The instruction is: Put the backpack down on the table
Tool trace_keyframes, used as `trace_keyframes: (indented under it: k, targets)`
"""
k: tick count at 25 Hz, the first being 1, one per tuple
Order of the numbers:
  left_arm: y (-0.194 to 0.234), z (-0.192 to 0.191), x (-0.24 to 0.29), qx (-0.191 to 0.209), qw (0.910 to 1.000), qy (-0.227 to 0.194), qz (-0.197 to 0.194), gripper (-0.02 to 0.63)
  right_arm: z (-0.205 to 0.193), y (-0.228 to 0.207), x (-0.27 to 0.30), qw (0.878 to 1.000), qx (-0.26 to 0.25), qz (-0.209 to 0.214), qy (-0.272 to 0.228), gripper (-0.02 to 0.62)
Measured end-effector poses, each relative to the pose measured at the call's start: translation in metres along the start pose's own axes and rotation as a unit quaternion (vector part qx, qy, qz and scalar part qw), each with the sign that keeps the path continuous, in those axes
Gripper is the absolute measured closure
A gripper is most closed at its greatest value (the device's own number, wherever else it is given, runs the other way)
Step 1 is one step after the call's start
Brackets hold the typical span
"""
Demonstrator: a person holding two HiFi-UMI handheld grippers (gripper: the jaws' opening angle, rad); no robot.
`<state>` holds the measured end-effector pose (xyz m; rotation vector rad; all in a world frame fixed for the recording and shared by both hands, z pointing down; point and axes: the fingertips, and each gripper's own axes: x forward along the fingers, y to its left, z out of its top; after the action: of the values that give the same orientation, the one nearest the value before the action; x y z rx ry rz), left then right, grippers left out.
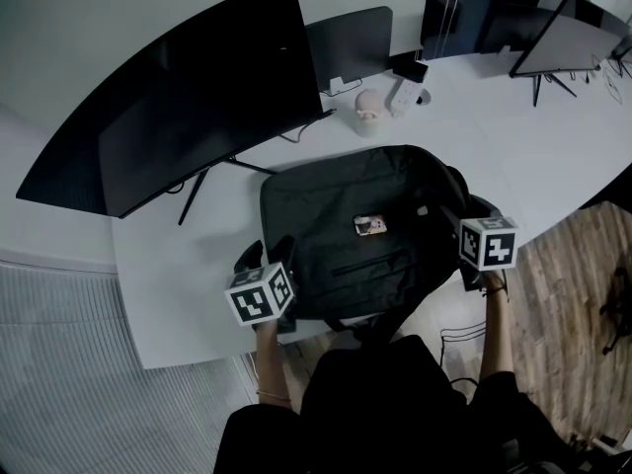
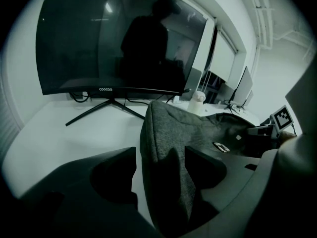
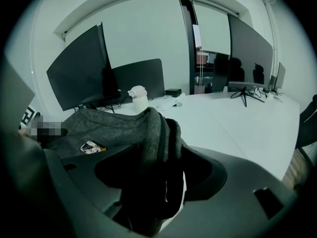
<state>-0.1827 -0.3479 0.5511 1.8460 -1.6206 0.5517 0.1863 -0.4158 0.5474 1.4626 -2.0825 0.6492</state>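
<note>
A dark grey backpack [image 1: 365, 235] lies flat on the white table [image 1: 168, 294], with a small printed tag [image 1: 369, 225] on its top. My left gripper [image 1: 267, 255] stands at the bag's near left corner. In the left gripper view the bag's edge [image 2: 168, 133] rises between the left gripper's [image 2: 161, 157] jaws, with a sliver of table showing beside it. My right gripper [image 1: 472, 210] is at the bag's right side. The right gripper's [image 3: 158, 157] jaws straddle a fold of fabric and a strap [image 3: 153, 128] without pressing on them.
A large curved monitor [image 1: 188, 107] stands behind the bag on thin legs, with a smaller screen [image 1: 351, 42] beyond it. A white cup-like container [image 1: 367, 112] sits just past the bag. Another monitor [image 1: 568, 38] is at the far right. Wooden floor [image 1: 563, 294] lies beyond the table's near right edge.
</note>
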Motion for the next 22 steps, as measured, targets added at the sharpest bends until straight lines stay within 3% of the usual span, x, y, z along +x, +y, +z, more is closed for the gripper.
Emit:
trace_keyframes:
  k: [5,9,14,22]
  targets:
    - [-0.003,0.014,-0.015,0.031,0.9977,-0.056,0.02,0.308,0.006,-0.005,-0.014,0.999,-0.01,-0.037,-0.029,0.354]
    - [-0.013,0.027,-0.034,0.074,0.9902,-0.112,0.038,0.325,0.018,0.001,-0.03,0.996,-0.023,-0.046,-0.073,0.354]
    - [-0.024,0.038,-0.054,0.11,0.9812,-0.153,0.042,0.483,0.037,0.017,-0.051,0.992,-0.024,-0.021,-0.126,0.362]
    - [-0.032,0.051,-0.078,0.12,0.9758,-0.181,0.022,0.571,0.058,0.034,-0.081,0.984,-0.028,0.006,-0.178,0.53]
